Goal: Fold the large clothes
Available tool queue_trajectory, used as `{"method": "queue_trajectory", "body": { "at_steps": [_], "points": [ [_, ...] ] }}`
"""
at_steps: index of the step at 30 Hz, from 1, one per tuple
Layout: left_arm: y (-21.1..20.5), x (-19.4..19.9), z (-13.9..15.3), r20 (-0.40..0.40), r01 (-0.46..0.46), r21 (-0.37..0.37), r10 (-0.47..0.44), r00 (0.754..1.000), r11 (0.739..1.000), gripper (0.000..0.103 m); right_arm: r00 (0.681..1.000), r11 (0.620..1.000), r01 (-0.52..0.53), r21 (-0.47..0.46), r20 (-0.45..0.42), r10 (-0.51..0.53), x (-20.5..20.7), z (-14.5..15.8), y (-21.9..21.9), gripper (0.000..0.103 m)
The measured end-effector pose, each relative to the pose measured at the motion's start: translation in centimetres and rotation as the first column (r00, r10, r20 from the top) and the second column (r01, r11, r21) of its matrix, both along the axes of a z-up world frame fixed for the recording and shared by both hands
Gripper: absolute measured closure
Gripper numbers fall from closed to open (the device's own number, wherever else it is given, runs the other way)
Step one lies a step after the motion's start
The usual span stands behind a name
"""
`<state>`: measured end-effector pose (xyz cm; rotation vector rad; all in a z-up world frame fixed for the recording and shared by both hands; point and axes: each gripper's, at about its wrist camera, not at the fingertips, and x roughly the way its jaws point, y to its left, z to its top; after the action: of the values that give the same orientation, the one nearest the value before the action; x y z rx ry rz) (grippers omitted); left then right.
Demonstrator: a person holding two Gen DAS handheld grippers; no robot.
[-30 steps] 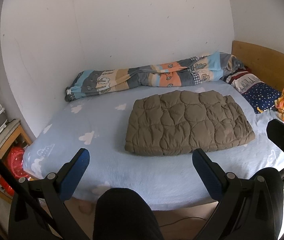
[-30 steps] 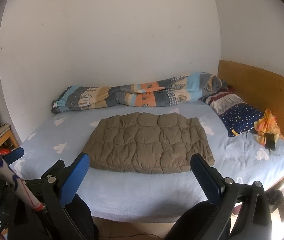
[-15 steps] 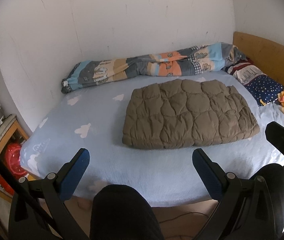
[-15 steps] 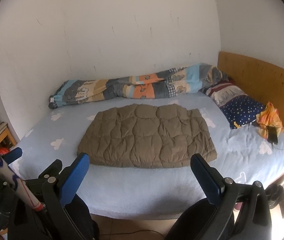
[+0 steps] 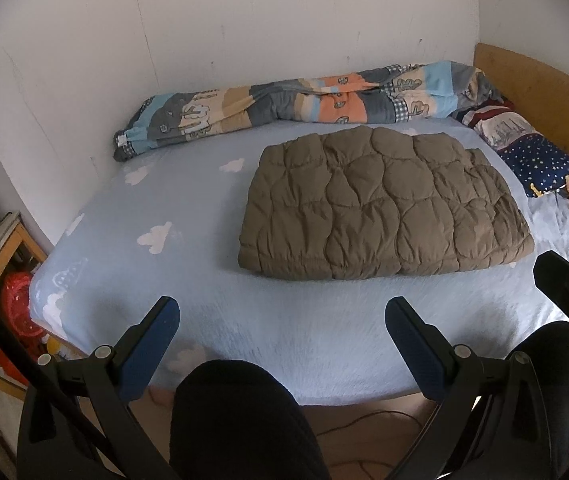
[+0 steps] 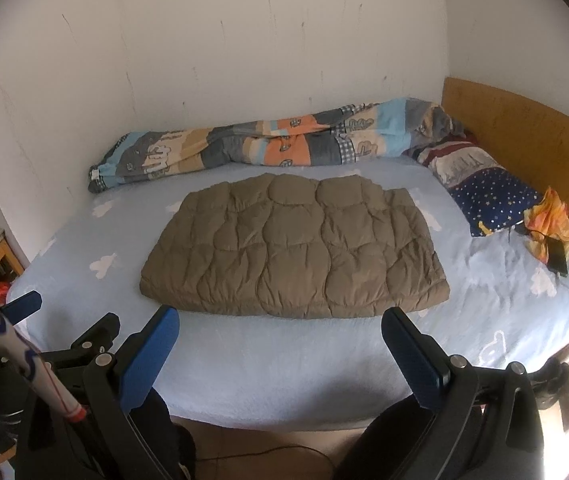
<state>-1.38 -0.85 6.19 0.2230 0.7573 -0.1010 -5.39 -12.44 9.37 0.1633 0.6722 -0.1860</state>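
The left gripper (image 5: 280, 312) hangs with its blue-padded jaws spread wide and empty above the near edge of the bed (image 5: 188, 280), and the right gripper (image 6: 280, 322) is likewise spread and empty. At about 12 o'clock from both, well apart from the fingertips, the brown quilted jacket (image 6: 296, 252) lies folded flat into a rectangle on the cloud-print sheet. Beyond it, a patterned duvet (image 6: 268, 146) is bunched along the wall. At 2 o'clock, a star-print pillow (image 6: 492, 196) lies beside the wooden headboard (image 6: 524, 120).

Scuffed white wall (image 6: 244, 60), wooden headboard (image 6: 524, 120), blue cloud-print bed (image 5: 164, 208)
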Motion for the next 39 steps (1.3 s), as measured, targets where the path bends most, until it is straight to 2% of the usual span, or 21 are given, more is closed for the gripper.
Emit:
{"method": "queue_trajectory", "body": {
  "at_steps": [15, 29, 33, 39],
  "points": [
    [-0.3, -0.5, 0.0, 0.007, 0.012, 0.01, -0.012, 1.0, 1.0, 0.001, 1.0, 1.0, -0.001, -0.002, -0.013, 0.001, 0.4, -0.4, 0.1, 0.0],
    [-0.3, -3.2, 2.2, 0.095, 0.029, 0.009, -0.03, 0.995, 1.0, 0.001, 0.999, 1.0, 0.016, -0.024, 0.039, -0.015, -1.8, 1.3, 0.8, 0.0],
    [0.3, -3.9, 3.0, 0.117, 0.024, -0.008, -0.023, 0.993, 1.0, 0.001, 0.998, 0.999, 0.015, -0.044, 0.058, -0.012, -2.6, 2.1, 1.6, 0.0],
    [1.7, -3.4, 3.8, 0.108, 0.029, -0.067, -0.021, 0.994, 0.997, 0.001, 0.997, 0.998, 0.005, -0.058, 0.083, -0.001, -3.3, 3.1, 2.3, 0.0]
  ]
}}
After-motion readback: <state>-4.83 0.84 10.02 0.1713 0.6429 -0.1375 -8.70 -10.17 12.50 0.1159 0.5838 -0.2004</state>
